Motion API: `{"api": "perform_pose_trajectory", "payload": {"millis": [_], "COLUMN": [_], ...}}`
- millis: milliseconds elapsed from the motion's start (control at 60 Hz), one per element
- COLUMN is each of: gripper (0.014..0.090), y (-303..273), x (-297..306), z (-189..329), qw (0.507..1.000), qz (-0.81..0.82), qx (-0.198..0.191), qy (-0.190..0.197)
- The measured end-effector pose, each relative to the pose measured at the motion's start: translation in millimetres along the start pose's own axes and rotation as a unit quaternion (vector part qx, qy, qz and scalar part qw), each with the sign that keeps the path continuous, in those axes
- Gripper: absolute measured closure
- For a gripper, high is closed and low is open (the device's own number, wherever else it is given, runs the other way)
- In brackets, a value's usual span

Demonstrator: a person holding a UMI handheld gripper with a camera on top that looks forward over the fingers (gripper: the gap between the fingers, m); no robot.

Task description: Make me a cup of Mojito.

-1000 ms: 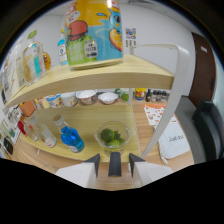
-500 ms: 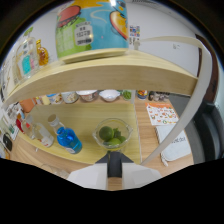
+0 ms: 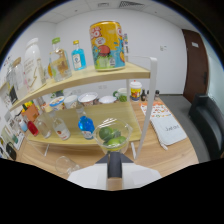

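- Gripper (image 3: 114, 167): only the base of the jaws shows as a pale block with a dark central slot; whether the jaws stand wide or narrow cannot be told.
- Clear glass bowl (image 3: 112, 136): just ahead of the jaws, resting on the lower shelf edge; contains green limes (image 3: 109, 135), at least two.
- Blue bottle (image 3: 86, 125): just beyond the bowl, to its left, on the lower shelf.
- Small clear bottles (image 3: 59, 129): further left of the blue bottle, in a row; one has a red part.
- Empty clear glass (image 3: 66, 163): left of the jaws, low, on the wooden surface (image 3: 165, 155).
- Wooden shelf unit (image 3: 100, 77): two tiers, white upright post to the right of the bowl.
- Large yellow drink can (image 3: 107, 45): on the upper tier, well beyond the jaws.
- Bottles, upper tier (image 3: 59, 62): left of the can, several, one blue.
- Bowls and cups (image 3: 87, 98): at the back of the lower tier.
- Printed sheet (image 3: 165, 125): right of the post, flat on the surface.
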Motion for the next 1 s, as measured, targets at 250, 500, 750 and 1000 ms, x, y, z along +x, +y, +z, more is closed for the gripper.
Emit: {"api": "perform_pose_trajectory", "payload": {"millis": [250,500,750,1000], "gripper": [0.0889,0.0889,0.0889,0.0890], "y": [63.4,51.7,11.3,-20.8], "x": [-34.9,-62.6,-67.2,-73.6], "z": [-5.1,1.3,0.3,-5.0], "qw": [1.000,0.992,0.926,0.797], "qz": [-0.003,-0.117,-0.350,-0.567], "qx": [-0.025,0.029,0.098,0.154], "qy": [0.011,0.037,0.101,0.140]}}
